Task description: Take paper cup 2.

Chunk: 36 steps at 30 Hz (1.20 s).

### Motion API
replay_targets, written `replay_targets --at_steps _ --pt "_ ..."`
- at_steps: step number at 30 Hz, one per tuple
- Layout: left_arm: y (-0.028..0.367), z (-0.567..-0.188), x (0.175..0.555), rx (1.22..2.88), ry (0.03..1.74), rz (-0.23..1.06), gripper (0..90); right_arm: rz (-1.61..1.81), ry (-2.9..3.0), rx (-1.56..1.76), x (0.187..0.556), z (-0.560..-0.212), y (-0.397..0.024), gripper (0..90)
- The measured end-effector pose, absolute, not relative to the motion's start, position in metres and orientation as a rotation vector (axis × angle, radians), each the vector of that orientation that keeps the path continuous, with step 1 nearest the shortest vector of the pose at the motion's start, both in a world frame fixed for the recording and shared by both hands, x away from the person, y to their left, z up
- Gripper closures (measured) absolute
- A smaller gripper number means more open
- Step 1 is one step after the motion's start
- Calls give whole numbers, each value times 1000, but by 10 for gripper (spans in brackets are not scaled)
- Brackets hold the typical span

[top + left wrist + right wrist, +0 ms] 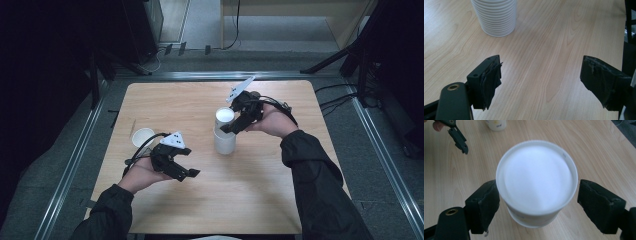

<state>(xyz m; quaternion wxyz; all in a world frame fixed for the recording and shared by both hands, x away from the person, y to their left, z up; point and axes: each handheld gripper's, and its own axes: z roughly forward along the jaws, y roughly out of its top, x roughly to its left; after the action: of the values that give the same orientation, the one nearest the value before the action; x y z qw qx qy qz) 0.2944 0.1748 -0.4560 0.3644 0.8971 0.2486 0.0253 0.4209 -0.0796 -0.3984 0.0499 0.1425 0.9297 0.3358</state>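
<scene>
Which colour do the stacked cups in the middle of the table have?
White. The stacked cups show best in the right gripper view.

A stack of white cups [224,131] stands upright on the table [260,190], its open top a bright round rim. In the right gripper view the stack [537,182] sits between the jaws of the right gripper [537,205], which are spread at either side of the rim; the left one seems to touch it, the right one stands just clear. In the left gripper view its ribbed base [495,17] stands ahead of the left jaw, well apart. A single white cup [143,136] stands behind the left gripper [192,173].
</scene>
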Motion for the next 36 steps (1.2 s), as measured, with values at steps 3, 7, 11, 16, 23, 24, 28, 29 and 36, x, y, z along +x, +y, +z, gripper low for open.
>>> replay_targets --at_steps 3,7,11,16,23,24,28,29,36 --pt "175 -457 295 2312 641 55 174 1020 2837 422 422 -395 -75 232" --pt "174 -457 294 2319 637 50 174 1007 2841 403 421 -393 -72 303" --pt "174 -458 294 2327 634 47 174 1009 2849 406 422 -392 -71 322" --pt "175 -458 294 2329 634 49 174 1020 2847 405 421 -389 -73 332" --pt "174 -459 294 2333 631 47 174 1010 2849 405 420 -384 -76 342" --pt "174 -459 294 2334 631 49 174 1010 2852 408 420 -384 -77 343" --pt "174 -459 295 2333 631 48 174 1013 2850 405 420 -382 -76 347" --pt "175 -458 295 2334 631 47 174 1007 2851 405 420 -382 -76 347" --pt "175 -458 294 2334 632 48 174 988 2855 403 421 -379 -74 349"
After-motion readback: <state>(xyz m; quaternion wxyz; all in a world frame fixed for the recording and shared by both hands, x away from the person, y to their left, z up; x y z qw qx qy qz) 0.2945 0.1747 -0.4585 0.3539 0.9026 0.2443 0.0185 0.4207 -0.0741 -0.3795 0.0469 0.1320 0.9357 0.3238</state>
